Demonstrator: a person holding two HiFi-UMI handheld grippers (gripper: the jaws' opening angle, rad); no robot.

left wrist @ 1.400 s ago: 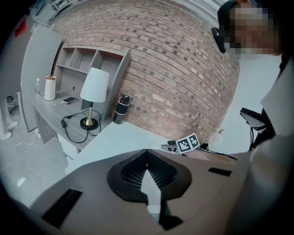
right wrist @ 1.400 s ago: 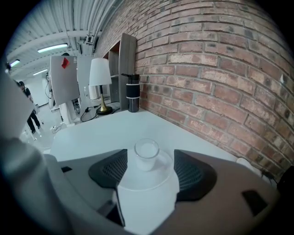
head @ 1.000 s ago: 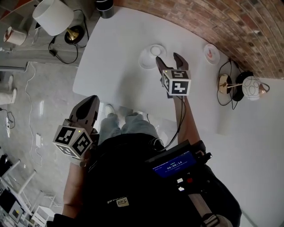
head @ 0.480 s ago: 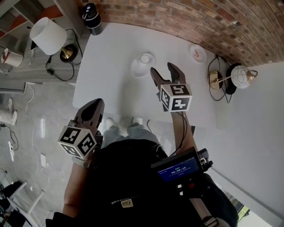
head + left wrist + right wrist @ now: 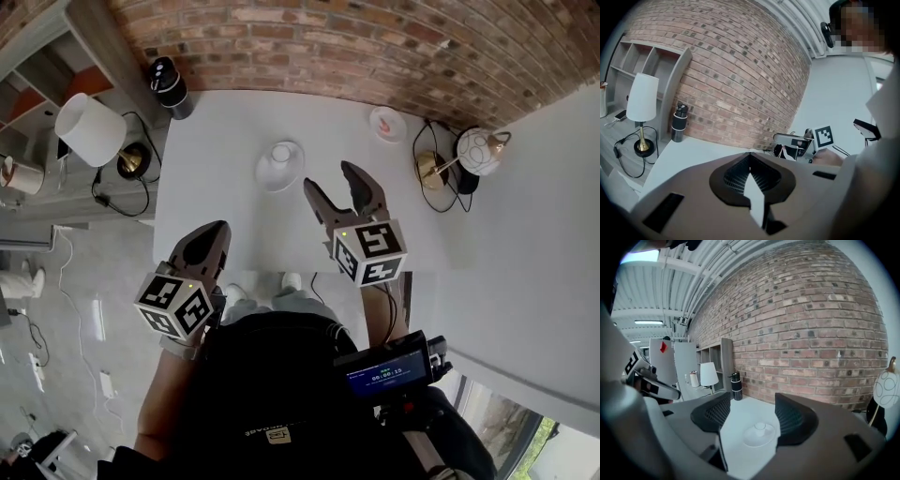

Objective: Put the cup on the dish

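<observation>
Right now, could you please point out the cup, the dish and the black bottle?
cup [image 5: 281, 152], head view, its top.
dish [image 5: 269, 177], head view, its near rim.
black bottle [image 5: 172, 92], head view, its body.

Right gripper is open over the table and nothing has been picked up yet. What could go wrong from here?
1. The dish already seems to carry a small white piece at its middle; setting a cup down there may knock it.
2. The pink-and-white piece, perhaps the cup, sits close to the globe lamp; the open right gripper could bump the lamp when reaching over.
</observation>
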